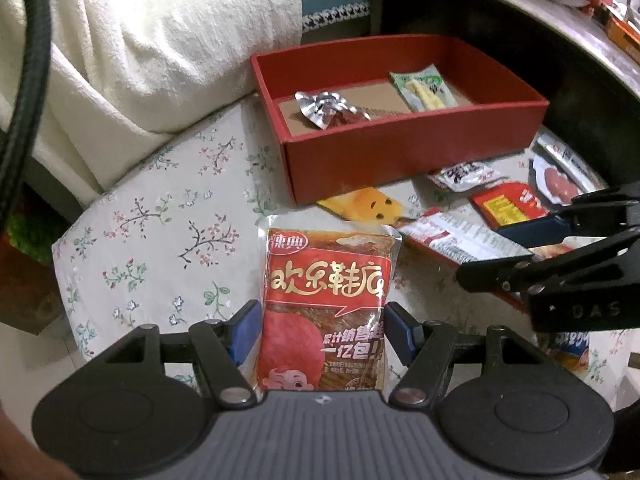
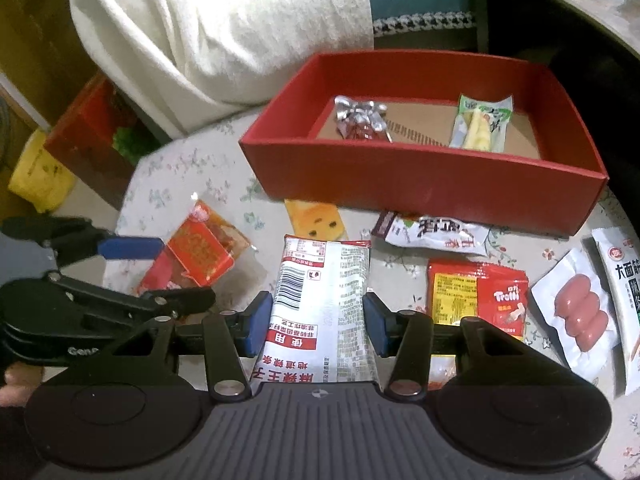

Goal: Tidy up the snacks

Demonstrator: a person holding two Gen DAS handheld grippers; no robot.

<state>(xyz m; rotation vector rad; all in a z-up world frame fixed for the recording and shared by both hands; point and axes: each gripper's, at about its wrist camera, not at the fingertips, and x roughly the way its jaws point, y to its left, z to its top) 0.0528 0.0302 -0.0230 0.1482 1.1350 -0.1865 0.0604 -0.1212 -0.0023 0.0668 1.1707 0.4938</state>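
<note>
A red box (image 1: pixel 412 148) (image 2: pixel 420 184) stands on the floral cloth, holding a crumpled silver wrapper (image 1: pixel 324 110) (image 2: pixel 360 120) and a green bamboo-shoot pack (image 1: pixel 424 88) (image 2: pixel 482 126). My left gripper (image 1: pixel 320 330) is shut on a red spicy-strip packet (image 1: pixel 328 300), also seen in the right wrist view (image 2: pixel 196 256). My right gripper (image 2: pixel 318 320) is shut on a white-backed snack packet (image 2: pixel 320 304), barcode side up; in the left wrist view it (image 1: pixel 452 240) lies between the right gripper's fingers (image 1: pixel 528 230).
Loose snacks lie before the box: a yellow cake pack (image 2: pixel 316 218), a white pack (image 2: pixel 436 232), a red Trolli bag (image 2: pixel 476 300), a sausage pack (image 2: pixel 580 316), a white noodle-strip pack (image 2: pixel 624 292). A white blanket (image 2: pixel 224 28) and a dark table (image 1: pixel 520 20) stand behind.
</note>
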